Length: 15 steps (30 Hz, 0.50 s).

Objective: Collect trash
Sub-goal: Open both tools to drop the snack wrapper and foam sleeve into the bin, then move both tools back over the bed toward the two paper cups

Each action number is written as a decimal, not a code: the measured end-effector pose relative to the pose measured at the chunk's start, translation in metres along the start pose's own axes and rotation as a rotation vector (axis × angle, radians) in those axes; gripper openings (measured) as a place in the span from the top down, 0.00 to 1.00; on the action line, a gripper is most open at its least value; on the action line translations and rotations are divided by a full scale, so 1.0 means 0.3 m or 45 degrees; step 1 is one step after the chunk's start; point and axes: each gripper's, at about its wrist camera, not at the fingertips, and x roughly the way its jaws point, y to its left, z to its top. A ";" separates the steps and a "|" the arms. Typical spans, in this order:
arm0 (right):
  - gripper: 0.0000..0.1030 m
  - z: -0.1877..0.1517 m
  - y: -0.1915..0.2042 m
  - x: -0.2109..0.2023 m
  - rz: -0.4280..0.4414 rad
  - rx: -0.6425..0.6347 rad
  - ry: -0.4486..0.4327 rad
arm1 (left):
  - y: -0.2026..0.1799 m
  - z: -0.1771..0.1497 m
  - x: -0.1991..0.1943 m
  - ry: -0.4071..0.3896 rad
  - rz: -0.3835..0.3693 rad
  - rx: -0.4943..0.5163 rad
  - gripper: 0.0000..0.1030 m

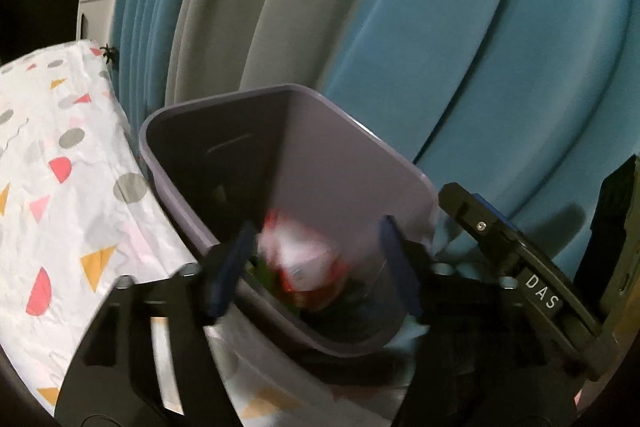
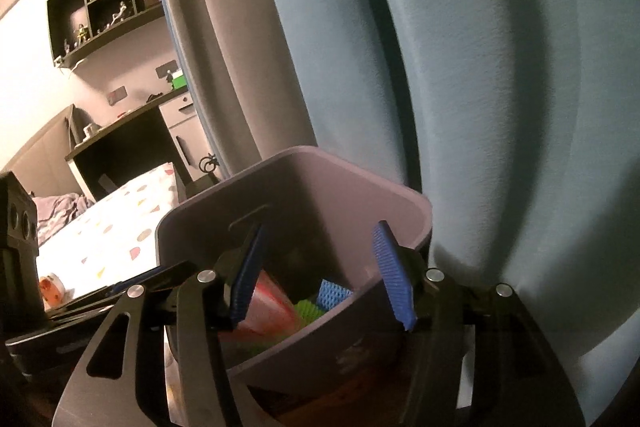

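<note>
A grey plastic bin [image 1: 340,163] stands beside the bed, against the curtain. My left gripper [image 1: 316,267] is open over the bin's mouth. A blurred red and white wrapper [image 1: 298,259] is between its fingers, free of both pads. My right gripper [image 2: 324,275] is open and empty over the same bin [image 2: 332,183]. Inside the bin lie a red and white wrapper [image 2: 268,303], a green piece [image 2: 306,309] and a blue mesh piece [image 2: 332,293]. The right gripper also shows at the right edge of the left wrist view [image 1: 520,255].
A bed with a white sheet printed with coloured shapes [image 1: 60,187] lies left of the bin. Blue and grey curtains [image 1: 440,47] hang behind it. A dark desk [image 2: 120,143] and wall shelves with figurines [image 2: 100,11] stand at the far left. A small orange and white object [image 2: 51,289] lies on the bed.
</note>
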 end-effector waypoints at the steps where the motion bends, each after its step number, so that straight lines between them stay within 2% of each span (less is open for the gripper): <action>1: 0.46 -0.001 0.000 -0.007 0.000 0.001 -0.003 | 0.001 -0.004 -0.006 -0.006 0.002 -0.007 0.25; 3: 0.46 0.000 0.007 -0.016 0.003 -0.001 -0.010 | 0.008 -0.007 -0.030 -0.023 0.033 -0.020 0.19; 6: 0.44 -0.002 0.025 -0.030 0.021 -0.010 -0.019 | 0.023 -0.018 -0.087 -0.054 0.083 -0.026 0.15; 12: 0.32 -0.021 0.097 -0.069 0.065 -0.051 -0.037 | 0.055 -0.073 -0.249 -0.136 0.247 -0.011 0.14; 15: 0.30 -0.036 0.140 -0.090 0.107 -0.081 -0.036 | 0.082 -0.107 -0.340 -0.177 0.324 -0.013 0.13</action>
